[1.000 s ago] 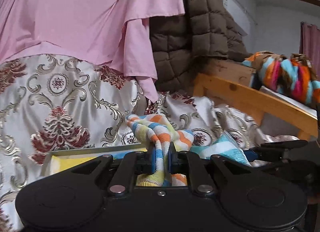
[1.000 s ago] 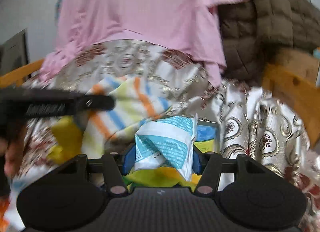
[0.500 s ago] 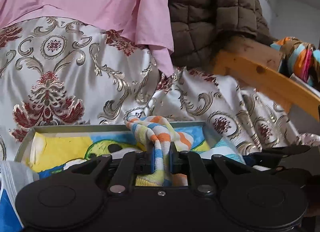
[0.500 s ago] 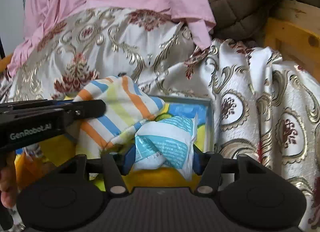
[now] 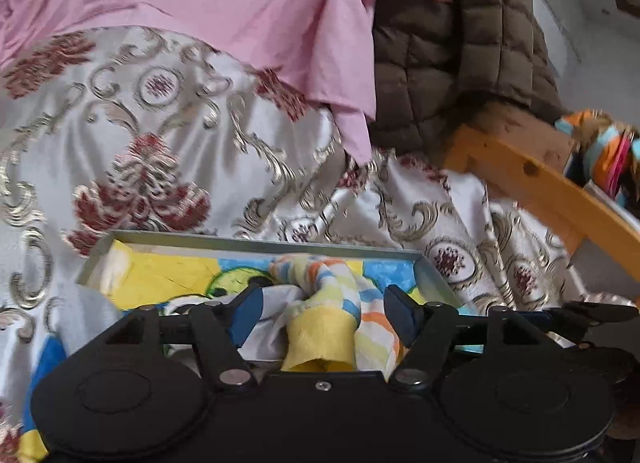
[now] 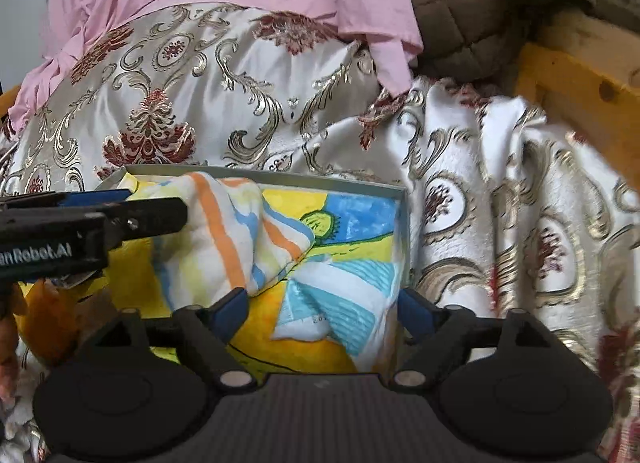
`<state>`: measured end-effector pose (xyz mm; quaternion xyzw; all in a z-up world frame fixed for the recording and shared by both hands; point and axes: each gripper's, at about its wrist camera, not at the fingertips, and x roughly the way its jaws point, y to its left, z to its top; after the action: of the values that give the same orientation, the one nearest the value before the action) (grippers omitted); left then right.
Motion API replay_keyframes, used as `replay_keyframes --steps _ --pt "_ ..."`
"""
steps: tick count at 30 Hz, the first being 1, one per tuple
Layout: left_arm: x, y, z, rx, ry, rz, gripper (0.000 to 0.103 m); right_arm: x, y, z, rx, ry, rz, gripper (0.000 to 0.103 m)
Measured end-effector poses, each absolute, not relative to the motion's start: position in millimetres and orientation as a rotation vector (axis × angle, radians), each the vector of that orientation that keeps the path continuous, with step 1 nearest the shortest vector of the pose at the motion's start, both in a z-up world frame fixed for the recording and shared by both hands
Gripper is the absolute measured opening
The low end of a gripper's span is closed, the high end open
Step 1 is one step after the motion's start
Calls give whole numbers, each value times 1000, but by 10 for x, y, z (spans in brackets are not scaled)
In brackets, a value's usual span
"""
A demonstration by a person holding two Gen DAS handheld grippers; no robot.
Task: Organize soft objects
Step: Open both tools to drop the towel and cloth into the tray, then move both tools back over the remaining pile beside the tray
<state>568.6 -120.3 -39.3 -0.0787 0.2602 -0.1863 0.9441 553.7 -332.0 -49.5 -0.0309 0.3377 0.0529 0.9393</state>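
A grey box [image 6: 403, 223] with a yellow, blue and green picture on its floor lies on the patterned bedspread. A striped cloth [image 5: 324, 311] of orange, blue and yellow bands lies in it, also in the right wrist view [image 6: 224, 239]. My left gripper [image 5: 324, 311] is open, its jaws wide on either side of the cloth. A white and teal soft packet [image 6: 340, 303] lies in the box's right corner. My right gripper [image 6: 324, 307] is open around it. The left gripper shows at the left of the right wrist view [image 6: 120, 211].
A white, gold and red patterned bedspread [image 5: 160, 135] covers the bed. A pink sheet [image 5: 240, 3] and a brown quilted jacket [image 5: 460, 55] hang behind. A wooden bed rail [image 5: 540, 191] runs at the right, with a bright striped item [image 5: 608, 147] beyond it.
Both grippers have opened. The left has let go of the striped cloth and the right has let go of the teal packet; both now lie in the box.
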Motion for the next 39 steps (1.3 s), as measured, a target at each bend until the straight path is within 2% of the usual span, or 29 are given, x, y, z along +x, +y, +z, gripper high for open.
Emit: replay_keyframes --steps 7,16,24,39 --pt "5115 -942 99 -130 388 -326 94 5107 -3318 -106 -50 593 107 98" --pt "4142 -767 693 -58 257 -305 102 4206 -3291 604 -39 407 87 103" --pt "3192 -646 808 -12 210 -300 102 3309 -3138 957 -37 326 113 103" --pt "1849 -250 660 -19 239 -272 102 1841 -2873 838 -53 268 86 103"
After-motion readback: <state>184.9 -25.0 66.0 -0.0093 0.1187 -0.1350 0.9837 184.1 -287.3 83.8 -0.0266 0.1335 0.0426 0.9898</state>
